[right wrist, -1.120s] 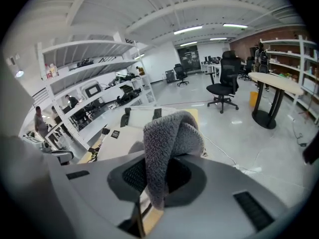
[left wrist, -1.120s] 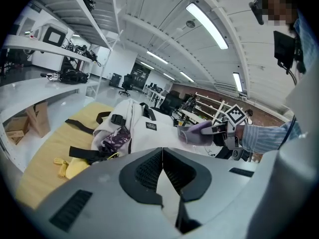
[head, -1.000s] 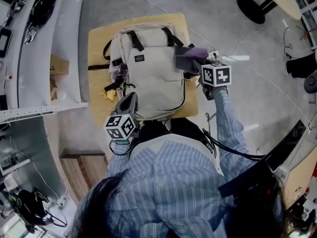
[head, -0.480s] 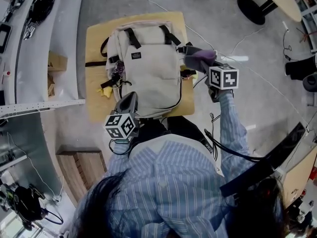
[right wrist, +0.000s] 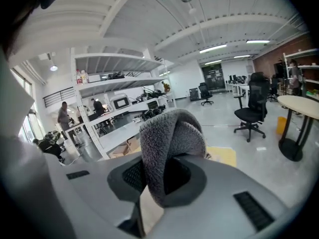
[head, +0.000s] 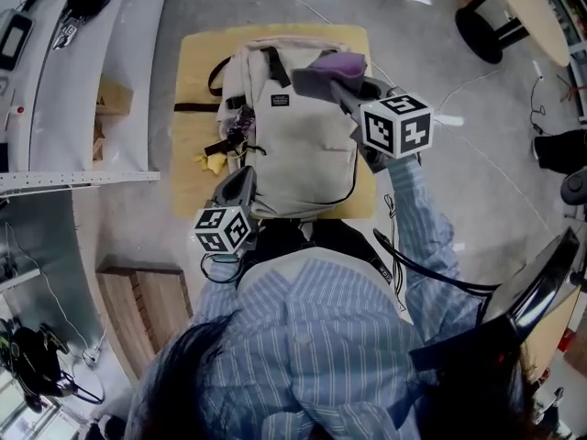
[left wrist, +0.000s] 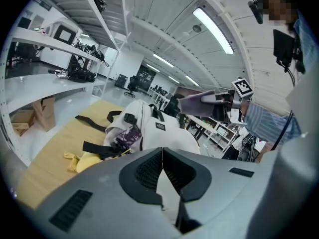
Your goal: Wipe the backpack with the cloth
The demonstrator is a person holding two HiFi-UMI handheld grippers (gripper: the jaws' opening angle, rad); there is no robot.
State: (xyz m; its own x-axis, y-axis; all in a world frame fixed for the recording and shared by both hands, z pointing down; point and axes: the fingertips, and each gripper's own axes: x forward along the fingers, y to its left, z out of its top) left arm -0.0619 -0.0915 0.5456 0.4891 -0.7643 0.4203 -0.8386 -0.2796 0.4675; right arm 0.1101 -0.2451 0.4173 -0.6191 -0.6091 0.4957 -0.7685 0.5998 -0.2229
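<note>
A beige backpack (head: 298,131) lies flat on a small wooden table (head: 194,81), its black straps towards the far end. My right gripper (head: 335,82) is shut on a grey-purple cloth (head: 332,64) and holds it raised over the backpack's top right corner. In the right gripper view the folded cloth (right wrist: 169,141) bulges out of the shut gripper (right wrist: 159,178). My left gripper (head: 240,180) sits at the backpack's near left edge. In the left gripper view that gripper (left wrist: 162,153) has its tips together, with the backpack (left wrist: 167,131) just ahead.
A yellow object (head: 211,163) and black straps lie on the table left of the backpack. White shelving (head: 83,90) with a cardboard box (head: 110,122) runs along the left. A chair base (head: 481,30) and a round table (head: 532,3) stand at the far right.
The right gripper has carried the cloth from beside the backpack's right edge up and over its top right corner. The left gripper has stayed at the near edge.
</note>
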